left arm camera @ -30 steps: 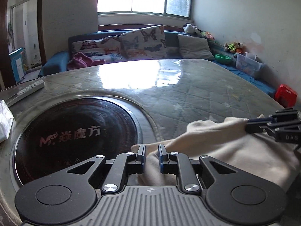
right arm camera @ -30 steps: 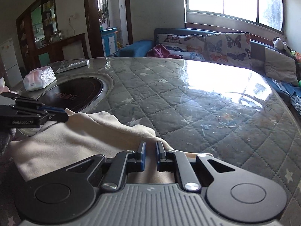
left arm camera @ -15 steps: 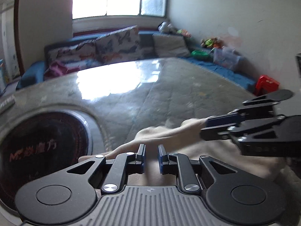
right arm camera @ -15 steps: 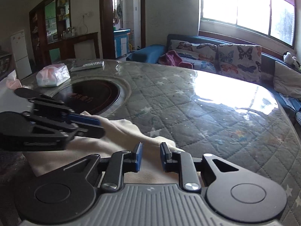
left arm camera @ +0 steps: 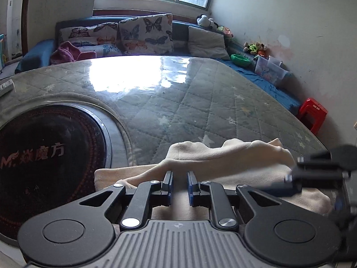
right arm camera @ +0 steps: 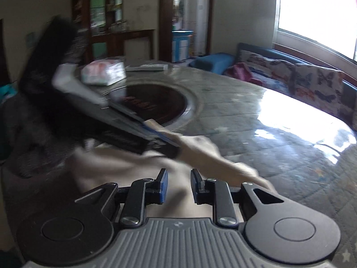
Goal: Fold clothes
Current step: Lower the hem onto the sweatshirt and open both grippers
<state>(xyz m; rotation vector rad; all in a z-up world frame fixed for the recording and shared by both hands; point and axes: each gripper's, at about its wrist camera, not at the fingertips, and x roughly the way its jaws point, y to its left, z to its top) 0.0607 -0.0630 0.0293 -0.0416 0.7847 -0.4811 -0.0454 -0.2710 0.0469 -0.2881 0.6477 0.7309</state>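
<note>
Cream cloth (left arm camera: 223, 156) heaped in soft folds at the near edge of the quilted, glossy surface (left arm camera: 200, 102), just beside the round dark inset plate (left arm camera: 44, 156) with red lettering, one corner lapping its rim. Left gripper (left arm camera: 179, 178) low over the near part of the cloth, jaws drawn narrow with cream fabric showing in the slit; from the right wrist view, the same left gripper (right arm camera: 169, 144) angled down from the upper left, blurred, tips clamped on a raised ridge of the cloth (right arm camera: 200, 151) that stretches taut away from them. Right gripper (right arm camera: 179, 178) hovering over the fabric with jaws parted, a clear gap between the blue pads (right arm camera: 164, 185), nothing pinched; in the left wrist view, right gripper (left arm camera: 287, 182) blurred at the right edge, over the far end of the cloth. Further back on the surface, a plastic-wrapped tissue pack (right arm camera: 102, 71) and a slim remote (right arm camera: 147, 67), well apart from the cloth. Beyond the surface, a blue sofa with butterfly cushions (left arm camera: 145, 33) under the window, and a red stool (left arm camera: 312, 114) by the wall.
</note>
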